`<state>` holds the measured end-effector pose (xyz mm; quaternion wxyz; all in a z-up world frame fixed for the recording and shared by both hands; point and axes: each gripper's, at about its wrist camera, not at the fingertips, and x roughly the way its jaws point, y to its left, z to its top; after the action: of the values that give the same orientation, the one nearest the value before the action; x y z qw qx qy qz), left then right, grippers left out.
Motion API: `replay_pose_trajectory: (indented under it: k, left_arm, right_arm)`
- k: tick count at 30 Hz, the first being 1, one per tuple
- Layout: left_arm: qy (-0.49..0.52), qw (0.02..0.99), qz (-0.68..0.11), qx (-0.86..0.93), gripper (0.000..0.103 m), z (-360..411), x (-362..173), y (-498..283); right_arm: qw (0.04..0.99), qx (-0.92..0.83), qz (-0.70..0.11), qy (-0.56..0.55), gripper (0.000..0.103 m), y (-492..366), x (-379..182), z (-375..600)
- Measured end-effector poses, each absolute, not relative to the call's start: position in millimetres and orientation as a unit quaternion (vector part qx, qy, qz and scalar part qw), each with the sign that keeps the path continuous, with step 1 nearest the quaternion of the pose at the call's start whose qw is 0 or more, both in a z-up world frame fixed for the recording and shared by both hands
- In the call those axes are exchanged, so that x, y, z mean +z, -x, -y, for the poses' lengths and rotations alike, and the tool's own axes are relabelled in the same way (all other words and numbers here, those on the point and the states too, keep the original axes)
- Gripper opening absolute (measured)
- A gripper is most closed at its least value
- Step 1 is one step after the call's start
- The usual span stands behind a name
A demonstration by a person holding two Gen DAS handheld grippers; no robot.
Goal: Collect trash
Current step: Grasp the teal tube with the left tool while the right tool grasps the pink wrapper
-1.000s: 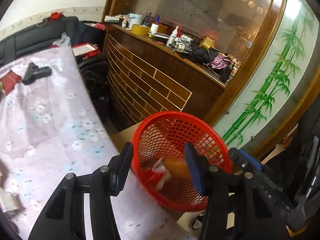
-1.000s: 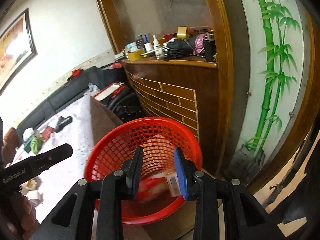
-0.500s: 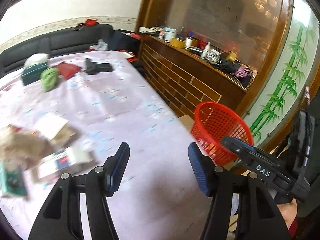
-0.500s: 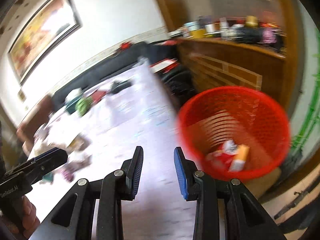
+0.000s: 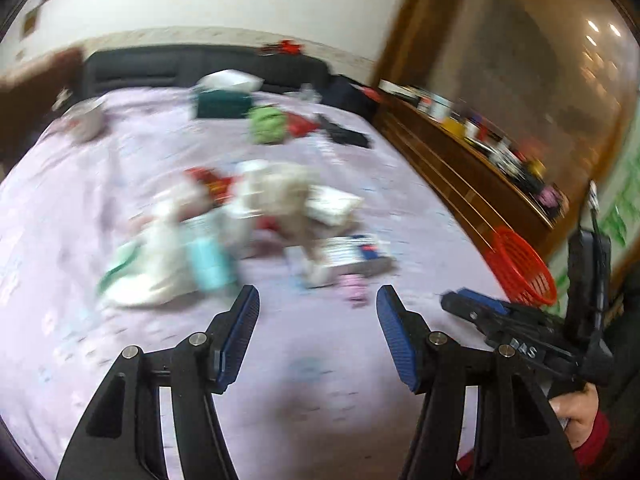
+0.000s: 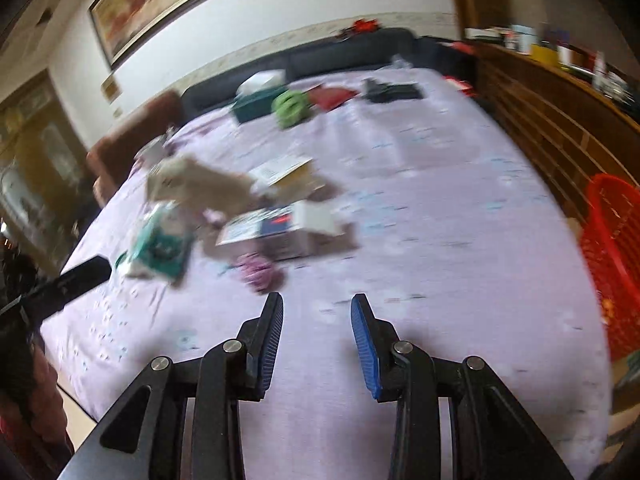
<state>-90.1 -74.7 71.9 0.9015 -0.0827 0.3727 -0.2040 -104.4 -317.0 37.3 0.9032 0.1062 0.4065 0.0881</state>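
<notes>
Left claw (image 5: 318, 304) is hanging wide open over the lilac floral cloth of the table (image 5: 320, 392), nothing between its blue pads. Right claw (image 6: 317, 312) is standing at a narrower gap, also empty, over the near part of the same table (image 6: 460, 280). Just ahead of both claws the trash pile (image 5: 256, 220) is lying mid-table: crumpled beige paper (image 6: 200, 184), a teal-printed packet (image 6: 164, 248), a flat white-and-blue carton (image 6: 280, 228) and a small pink wad (image 6: 258, 270) nearest the right claw. The carton's long axis is running roughly left to right across the right wrist view, its open white flap end pointing toward the red basket (image 6: 612, 256); the basket is sitting off the table's right edge, beside the wooden counter. The left wrist view is showing the basket (image 5: 520, 268) only as a rim and mesh side behind the other claw's body, plus a hand (image 5: 576, 412) with a red cuff gripping that tool. The right wrist view is showing a framed picture (image 6: 168, 0) that the left view is cutting off. Farther back, a green crumpled item (image 6: 292, 108), a teal tissue box (image 6: 256, 104) and a black object (image 6: 392, 90) are lying near the dark sofa. Motion blur is smearing the pile; print is unreadable, and the basket's contents are hard to make out.
</notes>
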Motion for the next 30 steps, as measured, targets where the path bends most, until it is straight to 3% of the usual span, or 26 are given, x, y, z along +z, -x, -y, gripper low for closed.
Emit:
replay_pose_trajectory:
  k: [5, 7, 14, 15, 16, 20, 30]
  left_arm:
    - [0.115, 0.901, -0.385, -0.164, 0.060, 27, 57, 83]
    - [0.121, 0.899, -0.390, -0.159, 0.060, 17, 51, 81]
    - [0.117, 0.893, -0.397, -0.176, 0.060, 23, 48, 76]
    - [0.116, 0.892, -0.398, -0.179, 0.060, 25, 48, 74]
    - [0.114, 0.891, -0.399, -0.183, 0.060, 29, 48, 71]
    - [0.098, 0.891, -0.400, -0.193, 0.059, 46, 49, 63]
    - [0.108, 0.875, -0.445, -0.159, 0.030, 61, 27, 17]
  right_arm:
    - [0.896, 0.109, -0.424, -0.078, 0.039, 84, 30, 284]
    - [0.894, 0.109, -0.428, -0.072, 0.047, 76, 28, 275]
    - [0.891, 0.097, -0.441, -0.046, 0.048, 45, 16, 259]
    - [0.890, 0.096, -0.444, -0.045, 0.042, 42, 14, 258]
    - [0.889, 0.098, -0.445, -0.045, 0.030, 41, 11, 257]
    - [0.894, 0.102, -0.433, -0.056, 0.030, 49, 11, 263]
    - [0.909, 0.105, -0.395, -0.080, 0.030, 71, 13, 273]
